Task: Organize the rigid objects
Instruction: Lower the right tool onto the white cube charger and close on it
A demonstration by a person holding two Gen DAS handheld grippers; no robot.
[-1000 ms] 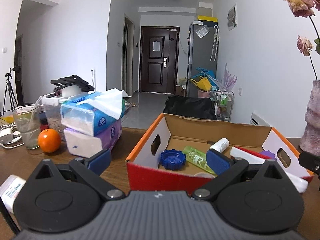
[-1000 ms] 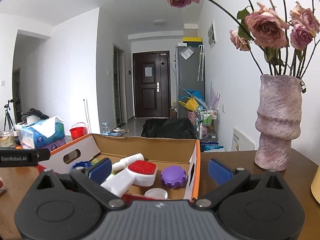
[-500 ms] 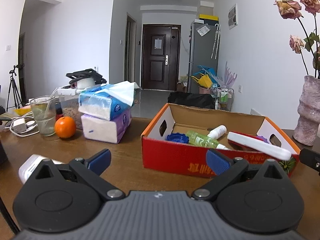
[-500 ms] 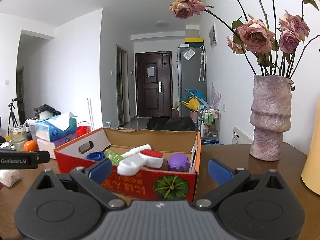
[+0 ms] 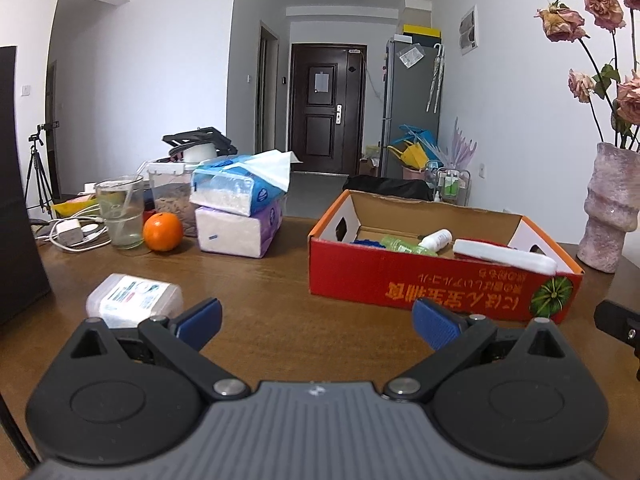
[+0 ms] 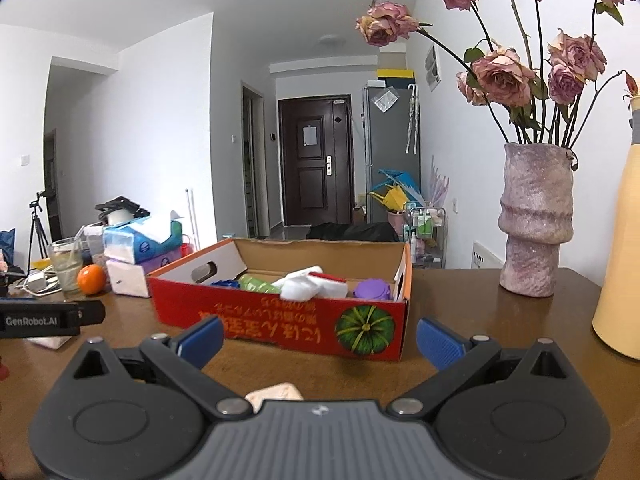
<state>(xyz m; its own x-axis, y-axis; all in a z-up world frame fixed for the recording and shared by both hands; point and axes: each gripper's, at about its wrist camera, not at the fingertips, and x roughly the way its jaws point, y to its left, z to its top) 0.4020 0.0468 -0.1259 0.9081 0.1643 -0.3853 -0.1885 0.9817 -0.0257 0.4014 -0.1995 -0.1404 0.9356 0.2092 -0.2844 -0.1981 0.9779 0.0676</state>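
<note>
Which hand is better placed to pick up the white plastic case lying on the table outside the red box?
Left. The white case lies just ahead of the left tool, beside its left finger, and the tool is open and empty. In the right wrist view it is mostly hidden, far left of the right tool.

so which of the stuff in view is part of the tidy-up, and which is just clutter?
Job:
red box
purple cap and white brush inside it
white container loose on the table
both grippers, left and right, open and empty

Lying about:
orange
tissue packs
glass
vase
</note>
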